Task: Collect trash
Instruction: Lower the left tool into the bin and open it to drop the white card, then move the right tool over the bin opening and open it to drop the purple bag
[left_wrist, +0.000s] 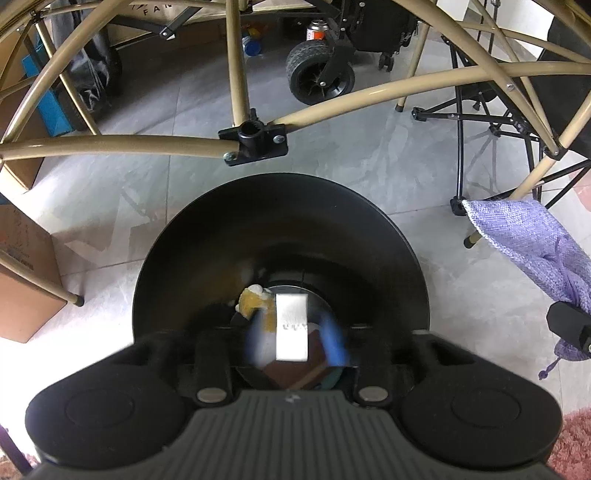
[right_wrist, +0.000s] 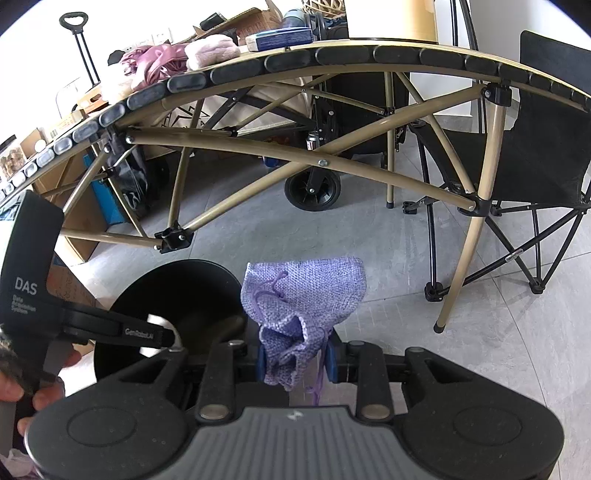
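Lilac woven cloth, a small drawstring pouch (right_wrist: 301, 306), hangs pinched tight in the right gripper (right_wrist: 295, 360) beside the black bin (left_wrist: 280, 243). Over the bin's mouth the left gripper (left_wrist: 295, 332) has its jaws parted, a white packet (left_wrist: 291, 326) blurred between them, with yellowish scraps (left_wrist: 255, 301) inside.

Black round trash bin (left_wrist: 280, 236) on grey tile floor, scraps inside, white rectangular piece (left_wrist: 291, 326) over its opening, crumpled lilac woven pouch (right_wrist: 295, 306) beside it.
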